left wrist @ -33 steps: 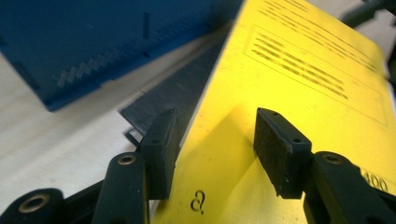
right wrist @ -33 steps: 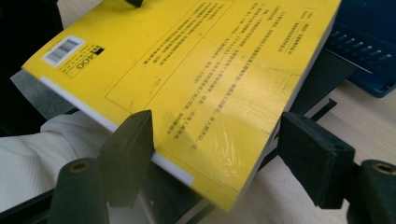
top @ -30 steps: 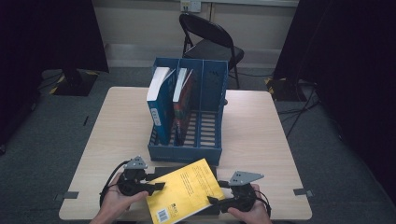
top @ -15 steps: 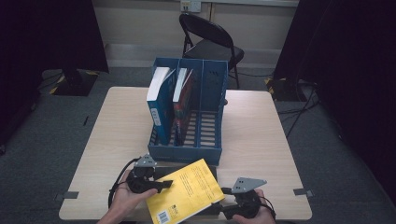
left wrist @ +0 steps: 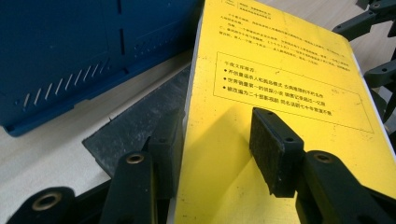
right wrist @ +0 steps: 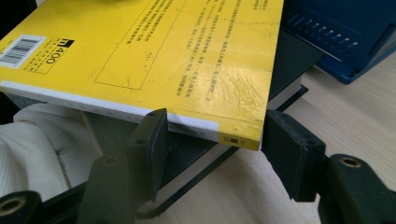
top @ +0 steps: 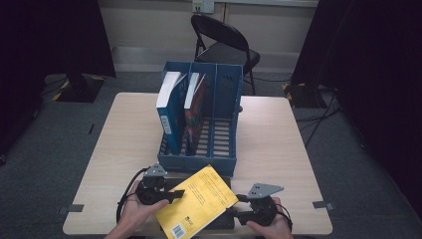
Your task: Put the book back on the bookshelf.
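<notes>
The left tool [top: 171, 194] is set astride the yellow book's [top: 196, 201] left edge, one jaw under it, one over the cover with a gap; the jaws have just been closing. The right tool [top: 238, 209] is held open around the book's near right corner, likewise closing, pads not pressed. The book lies tilted on a dark book [right wrist: 280, 60] on the worktop [top: 278, 139], just before the blue file rack [top: 219, 124].

Black two-jaw grippers [top: 171, 195] [top: 238, 214] w/ grey triangular plates, black cables.
</notes>
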Tool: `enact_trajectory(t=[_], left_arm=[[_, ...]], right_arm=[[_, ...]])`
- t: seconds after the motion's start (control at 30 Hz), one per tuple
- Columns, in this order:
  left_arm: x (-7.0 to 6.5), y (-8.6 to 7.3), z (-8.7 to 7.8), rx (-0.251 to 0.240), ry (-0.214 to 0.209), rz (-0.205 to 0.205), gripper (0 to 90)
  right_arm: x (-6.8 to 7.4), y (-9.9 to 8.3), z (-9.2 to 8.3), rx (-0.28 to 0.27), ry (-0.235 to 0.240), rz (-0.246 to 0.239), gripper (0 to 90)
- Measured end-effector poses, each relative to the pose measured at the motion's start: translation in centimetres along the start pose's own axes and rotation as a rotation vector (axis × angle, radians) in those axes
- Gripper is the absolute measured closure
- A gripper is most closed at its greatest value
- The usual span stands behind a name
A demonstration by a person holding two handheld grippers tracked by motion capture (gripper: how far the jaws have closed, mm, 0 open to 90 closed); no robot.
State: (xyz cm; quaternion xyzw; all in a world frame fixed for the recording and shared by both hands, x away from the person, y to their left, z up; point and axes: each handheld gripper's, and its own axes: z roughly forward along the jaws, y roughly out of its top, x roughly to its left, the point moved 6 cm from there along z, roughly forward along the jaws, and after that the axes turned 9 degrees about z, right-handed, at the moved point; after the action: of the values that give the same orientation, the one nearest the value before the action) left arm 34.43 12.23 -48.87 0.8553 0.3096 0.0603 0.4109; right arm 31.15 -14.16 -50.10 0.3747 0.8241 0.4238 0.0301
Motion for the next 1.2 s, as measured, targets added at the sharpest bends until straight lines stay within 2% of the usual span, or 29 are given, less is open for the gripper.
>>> enact_trajectory(t=[0.1,0.17,0.27,0.3,0.33,0.37,0.5,0.6,0.67,0.73,0.77,0.83,0.87,0.9,0.97,1.13,1.2], left_arm=[[-0.3,-0.2,-0.2,0.009,-0.013,-0.018,55.1],[-0.8,-0.6,-0.5,0.014,-0.022,-0.013,55.9],[-1.7,-1.1,-0.8,0.016,-0.04,-0.029,56.2],[-1.8,-1.2,-0.9,0.016,-0.045,-0.033,56.2],[-2.0,-1.4,-1.1,0.021,-0.056,-0.041,56.3],[-2.2,-1.5,-1.2,0.021,-0.066,-0.043,56.7],[-2.8,-1.9,-1.6,0.036,-0.085,-0.03,57.6],[-2.8,-1.9,-1.6,0.035,-0.09,-0.039,57.8],[-2.5,-1.7,-1.1,0.034,-0.106,-0.066,52.8],[-2.1,-1.3,-0.6,0.03,-0.091,-0.068,49.3],[-1.7,-0.8,-0.3,0.021,-0.066,-0.067,48.7],[-1.0,-0.4,0.0,0.01,-0.046,-0.078,49.1],[-1.1,-0.3,0.2,0.007,-0.083,-0.092,50.8],[-1.3,-0.4,0.2,0.012,-0.092,-0.087,55.4],[-1.6,-0.5,0.1,0.016,-0.074,-0.081,52.0],[-2.1,-1.4,-0.7,0.031,-0.092,-0.103,50.8],[-2.5,-1.7,-1.1,0.045,-0.087,-0.091,50.6]], right_arm=[[-0.1,0.1,-0.1,-0.004,-0.015,-0.002,42.6],[-0.4,0.2,-0.2,-0.011,-0.031,0.001,43.6],[-1.2,0.6,-0.2,-0.029,-0.077,0.021,45.1],[-1.3,0.7,-0.2,-0.029,-0.079,0.022,54.2],[-1.2,0.8,-0.2,-0.031,-0.058,0.023,58.3],[-1.4,0.9,-0.1,-0.039,-0.085,0.019,57.8],[-1.8,1.4,0.2,-0.045,-0.115,0.018,58.0],[-2.1,1.7,0.4,-0.046,-0.107,0.028,57.9],[-2.0,1.8,0.5,-0.046,-0.103,0.023,57.7],[-1.4,1.8,0.3,-0.052,-0.064,0.021,56.3],[-1.1,1.8,0.3,-0.052,-0.057,0.015,57.7],[-0.7,1.7,0.3,-0.055,-0.076,-0.006,59.1],[-0.7,1.7,0.3,-0.053,-0.063,0.002,58.8],[-0.9,1.7,0.3,-0.053,-0.055,0.009,58.3],[-0.9,1.8,0.4,-0.05,-0.047,0.009,59.0],[-0.9,2.2,0.9,-0.045,-0.05,0.0,59.8],[-1.0,2.5,1.2,-0.047,-0.058,0.0,58.7]])
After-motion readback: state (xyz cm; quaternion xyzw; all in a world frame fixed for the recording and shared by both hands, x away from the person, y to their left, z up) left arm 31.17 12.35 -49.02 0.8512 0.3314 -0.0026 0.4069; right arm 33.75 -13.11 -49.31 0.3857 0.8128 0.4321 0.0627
